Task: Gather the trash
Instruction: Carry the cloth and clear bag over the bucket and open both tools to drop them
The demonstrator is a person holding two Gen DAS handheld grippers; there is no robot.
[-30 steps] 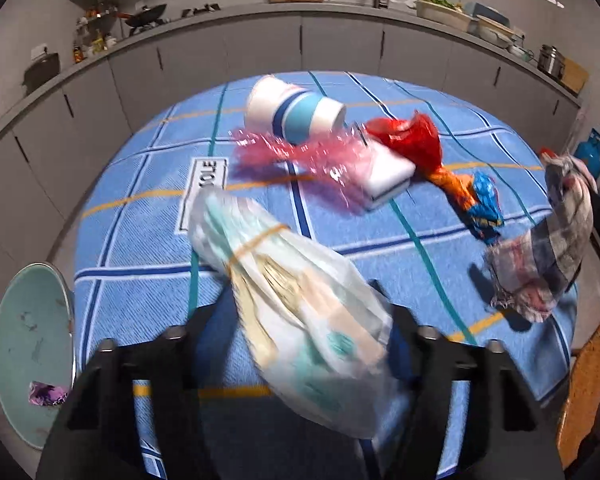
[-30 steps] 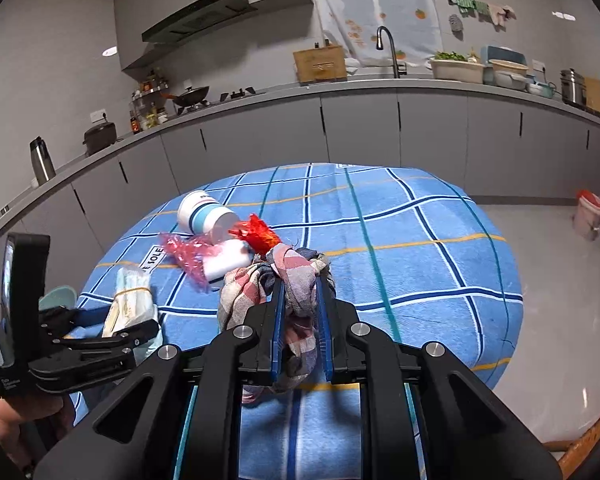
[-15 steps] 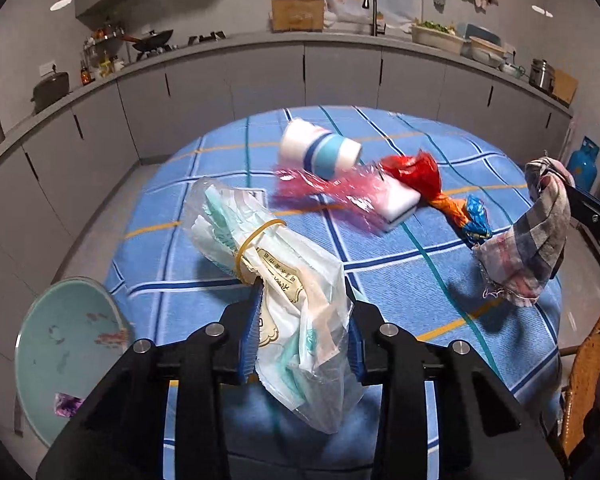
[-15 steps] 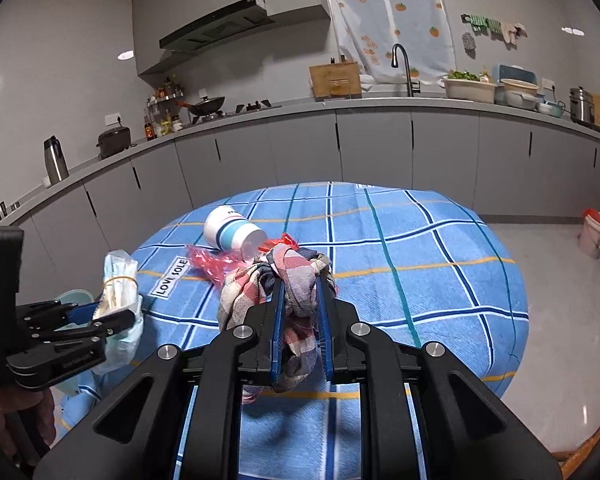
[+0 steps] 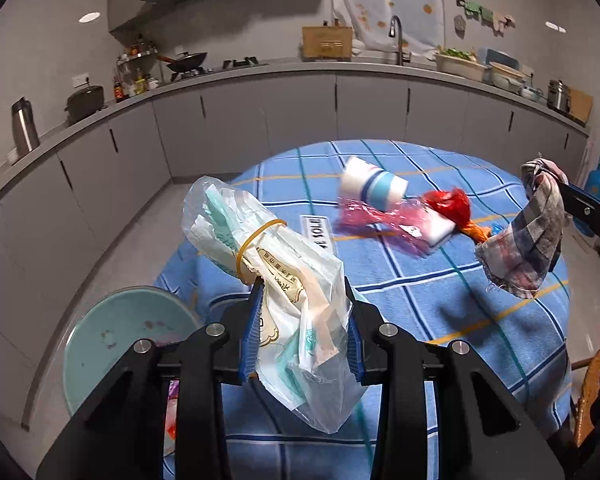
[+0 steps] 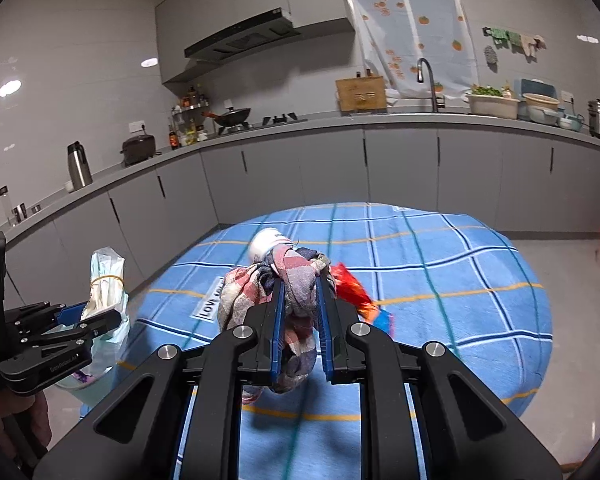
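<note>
My left gripper (image 5: pixel 302 300) is shut on a clear plastic bag of paper wrappers (image 5: pixel 276 264) bound with a yellow rubber band, lifted off the table. In the right wrist view that bag (image 6: pixel 106 284) hangs at far left above a pale green bin. My right gripper (image 6: pixel 298 284) is shut on a plaid rag (image 6: pixel 284 280), which also shows at right in the left wrist view as the rag (image 5: pixel 528 236). On the blue checked tablecloth (image 5: pixel 440 300) lie a white-and-blue cup (image 5: pixel 374 190) on its side, a pink wrapper (image 5: pixel 376 220), a red bag (image 5: pixel 448 204) and a white sponge (image 5: pixel 440 232).
A pale green bin (image 5: pixel 116 344) stands on the floor left of the table, with a few scraps in it. Grey cabinets (image 5: pixel 300 108) and a counter ring the room. A blue gas bottle (image 5: pixel 598 184) stands at far right. A wicker chair (image 5: pixel 592 384) shows at lower right.
The left gripper closed on the plastic bag and lifted it up and leftward, over the table's edge near the bin. The right gripper rose a little, still holding the rag.
</note>
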